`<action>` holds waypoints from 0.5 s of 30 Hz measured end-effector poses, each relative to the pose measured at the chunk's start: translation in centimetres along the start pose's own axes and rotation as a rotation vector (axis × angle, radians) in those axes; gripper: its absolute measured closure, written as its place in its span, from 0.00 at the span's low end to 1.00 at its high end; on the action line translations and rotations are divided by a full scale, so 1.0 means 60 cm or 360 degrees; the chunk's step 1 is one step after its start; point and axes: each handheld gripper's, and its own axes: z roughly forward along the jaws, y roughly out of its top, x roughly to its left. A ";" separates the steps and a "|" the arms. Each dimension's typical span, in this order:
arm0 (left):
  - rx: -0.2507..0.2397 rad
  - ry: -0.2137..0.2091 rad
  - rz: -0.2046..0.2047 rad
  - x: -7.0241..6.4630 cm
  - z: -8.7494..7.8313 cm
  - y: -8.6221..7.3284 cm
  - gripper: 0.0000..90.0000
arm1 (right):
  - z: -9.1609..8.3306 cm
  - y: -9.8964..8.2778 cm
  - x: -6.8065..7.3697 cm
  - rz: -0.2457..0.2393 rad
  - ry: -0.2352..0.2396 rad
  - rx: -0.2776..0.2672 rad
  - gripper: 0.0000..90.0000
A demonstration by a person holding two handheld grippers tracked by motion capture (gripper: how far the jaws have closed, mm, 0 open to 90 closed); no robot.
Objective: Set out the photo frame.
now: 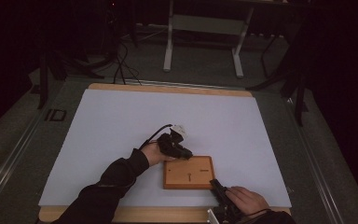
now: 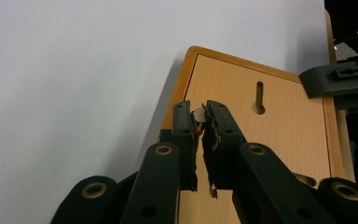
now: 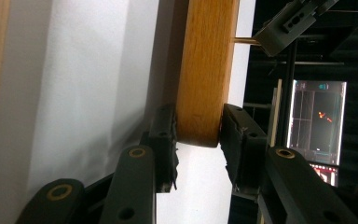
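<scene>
Wooden slotted box (image 1: 189, 172) unlabelled, left tool (image 2: 200, 122) pinching coin (image 2: 199, 115), right tool (image 3: 198, 128) clamping box corner.

Worktop (image 1: 121, 116) with white surface and wooden edging; one slotted wooden box (image 1: 189, 172) lies near its front edge.

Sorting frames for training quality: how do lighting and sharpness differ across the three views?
High view: dim and soft, surroundings nearly black, the white table brightest. Left gripper view: evenly lit and sharp, with the wooden box casting a soft shadow. Right gripper view: a bright screen glows against darkness, slightly blurred.
</scene>
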 end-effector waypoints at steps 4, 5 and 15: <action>-0.0044 0.0053 0.0061 -0.006 -0.004 -0.005 0.87 | 0.000 -0.002 -0.005 0.0010 0.0023 -0.0013 0.74; -0.0044 0.0053 0.0061 -0.006 -0.004 -0.005 0.87 | 0.000 -0.002 -0.005 0.0010 0.0023 -0.0013 0.74; -0.0143 0.0111 0.0068 -0.016 -0.056 -0.027 0.71 | -0.002 -0.010 -0.039 0.0101 0.0148 -0.0058 0.74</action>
